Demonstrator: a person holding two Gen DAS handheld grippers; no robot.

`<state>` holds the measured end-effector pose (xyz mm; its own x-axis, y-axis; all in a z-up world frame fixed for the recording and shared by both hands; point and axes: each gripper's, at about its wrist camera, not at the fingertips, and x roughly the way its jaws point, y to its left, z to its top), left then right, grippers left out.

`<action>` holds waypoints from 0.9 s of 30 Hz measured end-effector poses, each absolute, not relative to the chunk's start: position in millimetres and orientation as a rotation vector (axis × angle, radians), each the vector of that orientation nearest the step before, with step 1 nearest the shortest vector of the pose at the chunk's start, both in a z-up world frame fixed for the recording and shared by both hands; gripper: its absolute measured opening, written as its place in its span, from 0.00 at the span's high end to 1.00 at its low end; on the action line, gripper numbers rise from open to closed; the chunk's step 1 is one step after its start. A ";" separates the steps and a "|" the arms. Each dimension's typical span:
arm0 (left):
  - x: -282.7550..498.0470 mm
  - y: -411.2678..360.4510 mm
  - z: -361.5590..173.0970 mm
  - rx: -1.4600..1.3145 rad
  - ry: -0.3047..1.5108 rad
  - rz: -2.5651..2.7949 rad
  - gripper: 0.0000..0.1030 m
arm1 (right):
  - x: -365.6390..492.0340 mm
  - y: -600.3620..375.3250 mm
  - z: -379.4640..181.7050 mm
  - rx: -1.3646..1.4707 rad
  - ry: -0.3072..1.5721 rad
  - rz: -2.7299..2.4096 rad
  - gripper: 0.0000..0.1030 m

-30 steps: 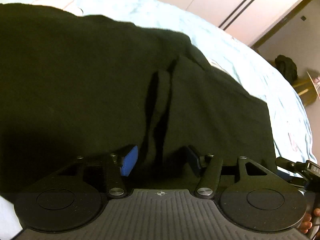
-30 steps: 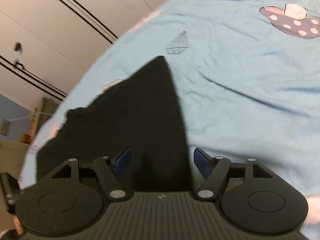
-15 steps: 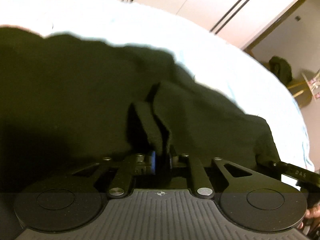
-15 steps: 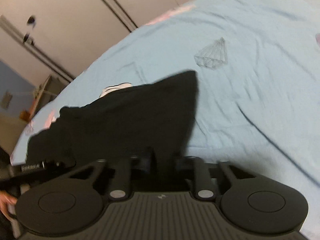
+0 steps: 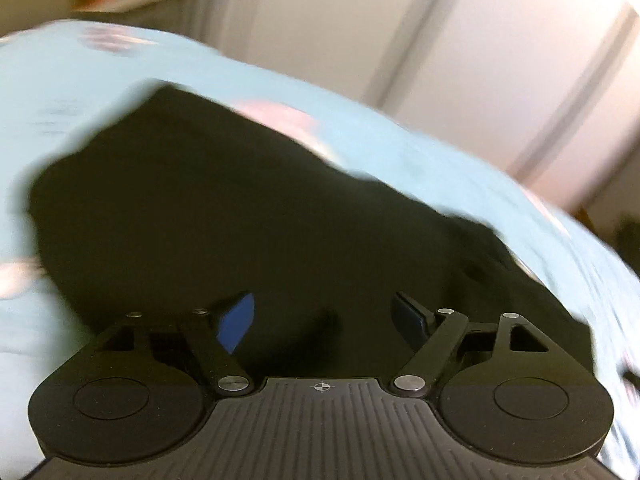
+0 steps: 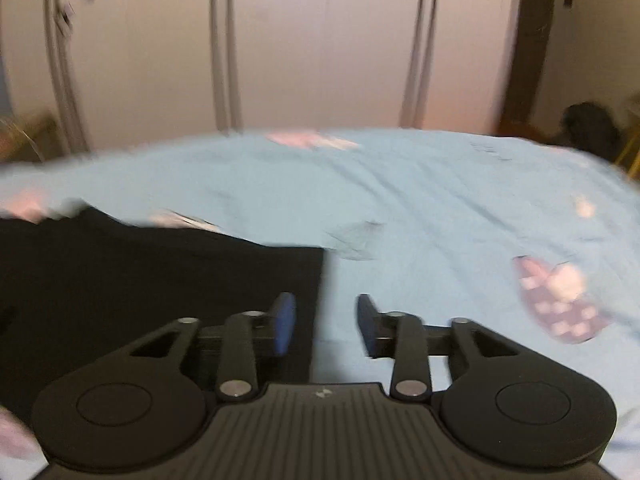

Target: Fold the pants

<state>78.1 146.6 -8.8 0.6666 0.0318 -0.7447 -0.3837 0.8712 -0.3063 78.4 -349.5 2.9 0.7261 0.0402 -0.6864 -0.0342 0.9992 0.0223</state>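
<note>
black pants (image 5: 240, 220) are lying spread on the light blue bedsheet (image 6: 420, 200), now with a straight folded edge. both grippers were clamped on pinched cloth half a second ago; their jaws have just been opening and nothing is sitting between them. the left gripper (image 5: 324, 320) is hanging wide apart over the dark cloth, the right gripper (image 6: 326, 324) standing released beside the pants' edge. this fold is probably laid down, though blur is hiding the creases. only the right view is showing the squared corner and bare sheet beyond; the left is showing the pants' bulk.
</note>
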 end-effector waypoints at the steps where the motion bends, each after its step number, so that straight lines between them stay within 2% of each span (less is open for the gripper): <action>1: 71.9 166.7 -6.9 -0.489 0.804 0.294 0.21 | 72.1 -343.0 6.1 0.053 0.758 0.100 0.52; 5: 49.4 241.7 -16.2 -0.591 0.811 0.489 0.25 | 64.7 -284.6 -10.1 0.059 0.862 0.285 0.46; 7: 36.4 276.3 -25.5 -0.675 0.822 0.540 0.36 | 67.4 -256.5 -32.9 -0.007 0.954 0.320 0.46; 10: 29.4 308.3 -38.0 -0.755 0.829 0.565 0.38 | 67.0 -241.1 -54.1 0.020 1.017 0.330 0.42; 12: 34.7 319.9 -47.3 -0.763 0.847 0.544 0.39 | 64.6 -245.8 -49.6 0.047 0.992 0.335 0.26; 13: 35.5 326.1 -52.6 -0.773 0.856 0.519 0.41 | 64.1 -250.4 -48.7 0.079 0.982 0.323 0.13; 14: 41.9 330.7 -57.5 -0.788 0.860 0.489 0.41 | 64.5 -256.5 -50.0 0.114 0.980 0.301 0.10; 17: 54.9 346.2 -66.6 -0.842 0.823 0.442 0.41 | 70.2 -266.0 -58.0 0.225 0.986 0.254 0.10; 20: 58.0 349.7 -78.0 -0.932 0.778 0.421 0.34 | 73.9 -275.0 -59.1 0.291 0.959 0.235 0.09; 22: 60.7 343.5 -80.8 -0.970 0.768 0.414 0.35 | 74.2 -273.1 -60.5 0.284 0.949 0.226 0.08; 23: 59.3 345.4 -80.5 -0.981 0.763 0.410 0.39 | 72.4 -271.8 -60.6 0.273 0.948 0.227 0.07; 25: 56.8 343.5 -80.8 -0.976 0.761 0.405 0.60 | 73.8 -268.5 -61.8 0.260 0.944 0.222 0.06; 27: 49.8 344.1 -77.9 -0.978 0.727 0.356 0.74 | 70.8 -268.1 -60.8 0.254 0.941 0.219 0.06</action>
